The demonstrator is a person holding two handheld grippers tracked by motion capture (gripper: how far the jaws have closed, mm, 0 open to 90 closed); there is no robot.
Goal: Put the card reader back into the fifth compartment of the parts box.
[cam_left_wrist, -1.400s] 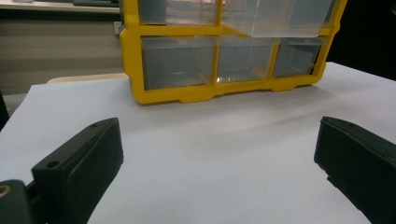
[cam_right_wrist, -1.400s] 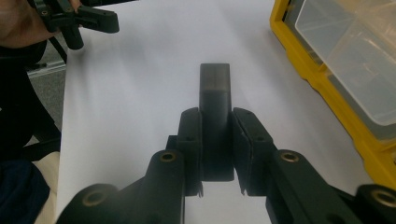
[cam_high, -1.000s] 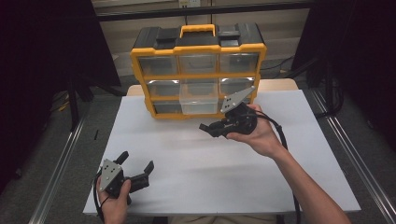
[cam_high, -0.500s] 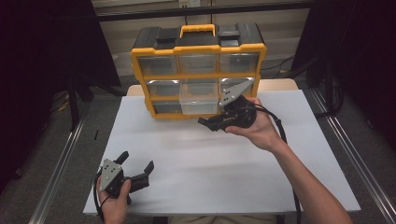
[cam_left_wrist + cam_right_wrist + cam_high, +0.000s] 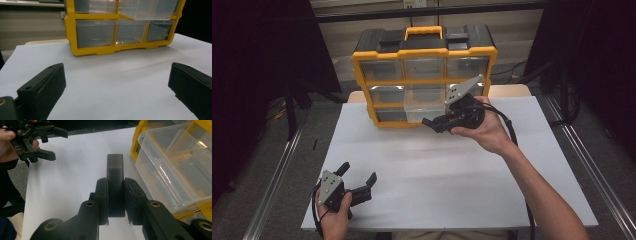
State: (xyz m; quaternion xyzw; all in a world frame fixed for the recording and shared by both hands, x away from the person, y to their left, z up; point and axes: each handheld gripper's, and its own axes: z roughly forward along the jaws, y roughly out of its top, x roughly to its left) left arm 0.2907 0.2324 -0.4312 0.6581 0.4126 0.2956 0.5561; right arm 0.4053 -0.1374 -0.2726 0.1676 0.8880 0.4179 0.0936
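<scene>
A yellow and black drawer organizer stands at the back of the white table. Its clear middle drawer is pulled out. My right gripper hovers just in front of that drawer, shut on a small black block that sticks out past its fingertips. In the right gripper view the open drawer lies to the right of the block and looks empty. Near the front left corner, my left gripper is open with nothing between its jaws. It faces the organizer across bare table.
Metal rails run along the floor on both sides of the table. The person's right forearm crosses the right half of the table. The organizer's other clear drawers are pushed in.
My right gripper has moved left and back with the black block, closer to the pulled-out drawer. The left gripper has stayed in place.
</scene>
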